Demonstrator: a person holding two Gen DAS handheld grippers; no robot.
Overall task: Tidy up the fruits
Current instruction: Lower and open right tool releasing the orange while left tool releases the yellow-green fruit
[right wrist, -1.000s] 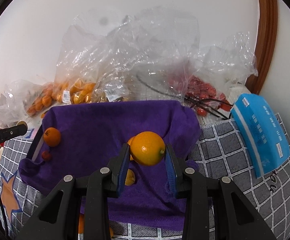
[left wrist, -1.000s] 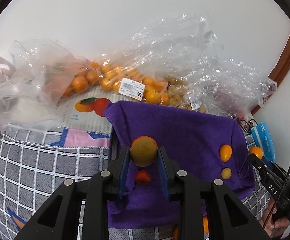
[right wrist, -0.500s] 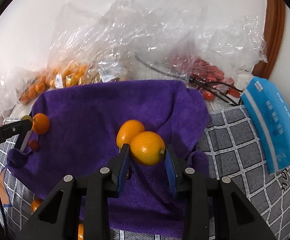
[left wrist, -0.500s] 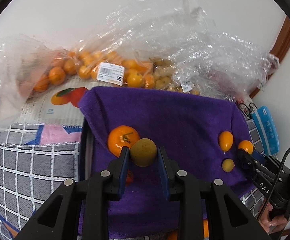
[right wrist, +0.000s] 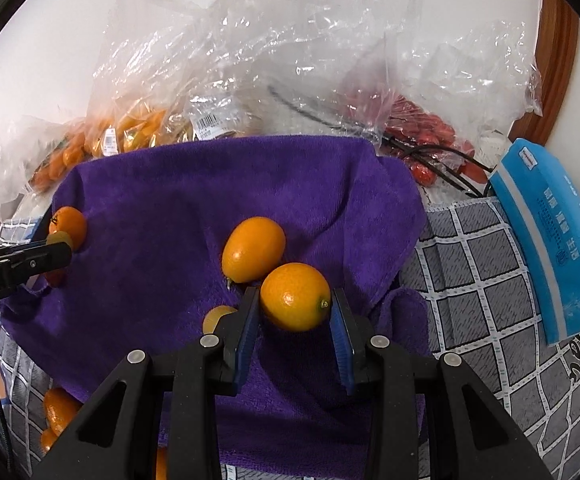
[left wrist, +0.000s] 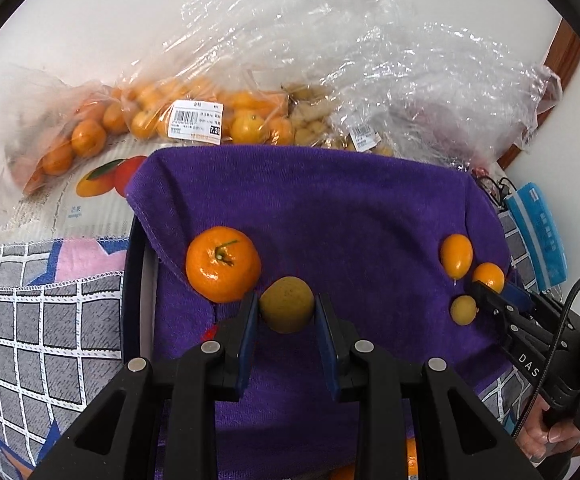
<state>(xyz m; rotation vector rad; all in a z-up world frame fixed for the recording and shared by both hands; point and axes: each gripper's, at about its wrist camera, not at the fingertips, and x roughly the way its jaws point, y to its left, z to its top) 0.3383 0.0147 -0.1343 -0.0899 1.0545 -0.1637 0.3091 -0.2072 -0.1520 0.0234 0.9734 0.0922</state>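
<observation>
At the far left, against the white wall, lies a clear bag of mandarins, and next to it a second bag of small orange fruit with a barcode label. In front of them a purple towel is draped over a tray whose dark rim shows at the towel's left edge; the tray sits on a grey checked cloth.

On the left part of the towel rests a mandarin with a short green stem. Just right of it and nearer, the left gripper has its jaws clenched on a dull yellow-green round fruit, held just beside the mandarin — whether the two touch cannot be told. A small red fruit peeks out beside the left jaw.

Further right on the towel lies an oval kumquat, with a smaller yellow fruit nearer, half hidden behind the right gripper's left jaw. The right gripper grasps an orange kumquat between its blue-padded jaws, just near and right of the oval one, low over the towel.

Behind, crumpled clear plastic covers a pile of red fruit. At the far right a blue packet lies on the checked cloth — well apart from the towel.
</observation>
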